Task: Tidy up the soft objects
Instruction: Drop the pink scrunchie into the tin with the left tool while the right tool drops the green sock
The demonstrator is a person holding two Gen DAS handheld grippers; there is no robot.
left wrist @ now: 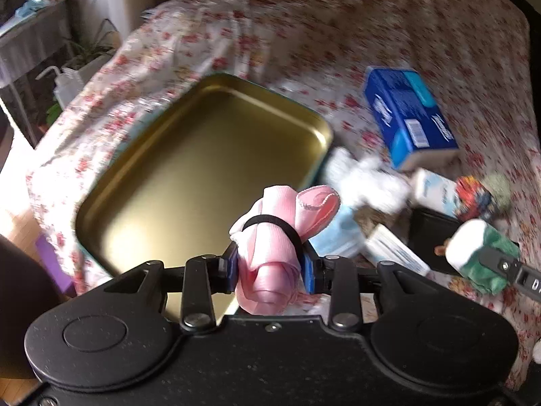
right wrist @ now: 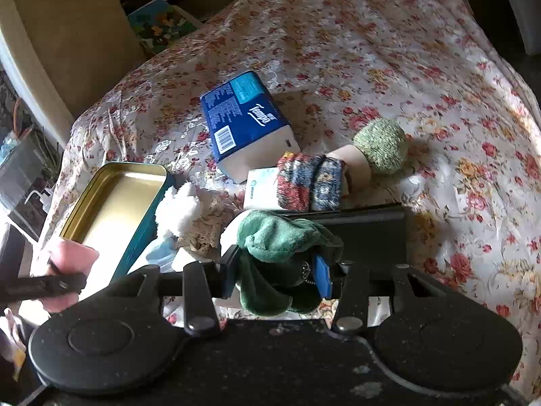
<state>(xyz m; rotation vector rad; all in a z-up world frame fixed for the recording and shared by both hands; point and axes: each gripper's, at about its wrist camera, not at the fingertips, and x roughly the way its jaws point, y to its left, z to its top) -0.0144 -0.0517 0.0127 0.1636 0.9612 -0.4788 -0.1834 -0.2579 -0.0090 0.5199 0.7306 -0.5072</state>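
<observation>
My left gripper [left wrist: 270, 267] is shut on a pink rolled cloth [left wrist: 270, 264] bound with a black elastic, held just in front of the near right corner of the open gold tin [left wrist: 142, 182]. My right gripper [right wrist: 277, 270] is shut on a green soft cloth bundle [right wrist: 277, 240], above the pile right of the tin [right wrist: 91, 199]. The green bundle also shows in the left wrist view [left wrist: 480, 253]. The pink cloth also shows in the right wrist view [right wrist: 72, 253]. On the floral cloth lie a white fluffy piece [right wrist: 179, 209], a multicoloured knitted roll [right wrist: 307, 182] and a green knitted ball [right wrist: 380, 145].
A blue tissue pack [right wrist: 243, 121] lies behind the pile. A black box [right wrist: 368, 233] sits under my right gripper. A light blue mask [left wrist: 338, 237] and white packets [left wrist: 436, 189] lie by the tin. The floral-covered table [right wrist: 405, 50] drops off at the left, with plants and a shelf beyond.
</observation>
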